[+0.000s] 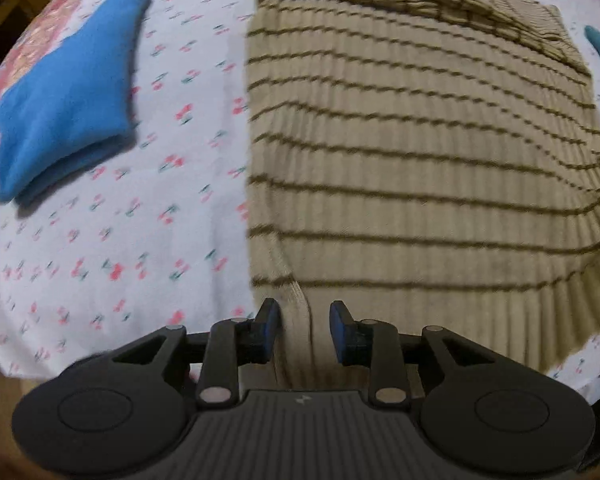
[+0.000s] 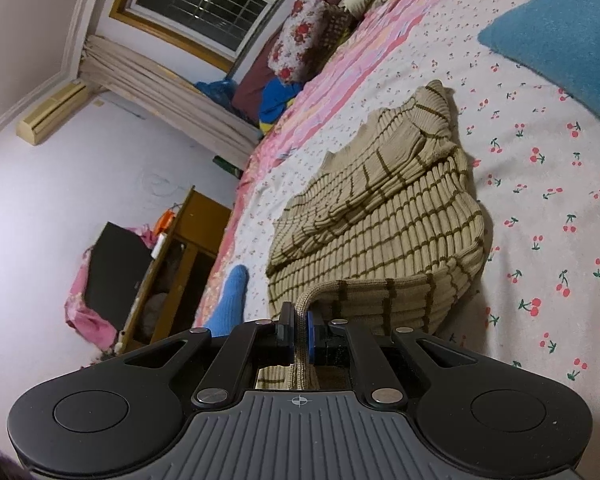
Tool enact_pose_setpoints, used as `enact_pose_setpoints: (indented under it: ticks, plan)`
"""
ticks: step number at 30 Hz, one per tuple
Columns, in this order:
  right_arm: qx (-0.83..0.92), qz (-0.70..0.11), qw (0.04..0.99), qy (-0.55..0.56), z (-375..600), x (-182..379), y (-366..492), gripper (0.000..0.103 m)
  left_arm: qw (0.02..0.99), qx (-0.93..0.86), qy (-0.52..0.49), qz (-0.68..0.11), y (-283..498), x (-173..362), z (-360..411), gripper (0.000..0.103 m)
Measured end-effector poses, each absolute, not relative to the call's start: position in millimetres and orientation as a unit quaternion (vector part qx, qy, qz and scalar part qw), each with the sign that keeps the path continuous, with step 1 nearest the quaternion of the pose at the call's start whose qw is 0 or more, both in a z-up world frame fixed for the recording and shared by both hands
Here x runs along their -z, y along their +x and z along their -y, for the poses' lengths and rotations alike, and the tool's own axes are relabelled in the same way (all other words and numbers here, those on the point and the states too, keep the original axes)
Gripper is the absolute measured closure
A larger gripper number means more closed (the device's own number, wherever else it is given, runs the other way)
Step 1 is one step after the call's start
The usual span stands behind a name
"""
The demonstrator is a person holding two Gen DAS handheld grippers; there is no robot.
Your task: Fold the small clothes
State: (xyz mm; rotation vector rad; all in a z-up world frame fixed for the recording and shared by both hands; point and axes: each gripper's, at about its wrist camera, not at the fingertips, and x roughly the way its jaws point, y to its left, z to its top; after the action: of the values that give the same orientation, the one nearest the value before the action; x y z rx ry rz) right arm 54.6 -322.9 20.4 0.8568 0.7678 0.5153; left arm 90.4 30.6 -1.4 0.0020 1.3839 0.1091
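On cherry-print sheet (image 1: 100, 240), ribbed striped sweater (image 1: 420, 160)

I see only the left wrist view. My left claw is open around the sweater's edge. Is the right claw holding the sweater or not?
Observer: Yes. The right claw is shut on an edge of the beige striped sweater.
Operator: Is this edge lifted?
Observer: Yes, it rises off the cherry-print sheet into the claw.
Operator: Is the rest of it flat there?
Observer: No, the far part is bunched in folds on top.
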Motion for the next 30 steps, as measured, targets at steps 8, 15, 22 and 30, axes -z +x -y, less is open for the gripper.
enact_pose_setpoints:
  ticks: [8, 15, 22, 30]
  plan:
    - [-0.25, -0.349, 0.804, 0.411, 336.0, -21.2, 47.4, 0.096, 0.769, -0.083, -0.051, -0.631, 71.4, 1.7, -50.9, 0.067]
    - [-0.243, -0.358, 0.808, 0.399, 337.5, -20.1, 45.4, 0.096, 0.778, -0.071, -0.067, -0.62, 68.7, 12.3, -43.4, 0.067]
    - [-0.239, -0.352, 0.804, 0.415, 340.3, -19.1, 44.8, 0.096, 0.788, -0.022, -0.209, -0.578, 56.0, -2.8, -75.6, 0.089]
    - [-0.229, -0.315, 0.786, 0.481, 349.1, -19.6, 58.7, 0.096, 0.808, 0.099, -0.357, -0.458, 89.9, -31.3, -101.1, 0.09]
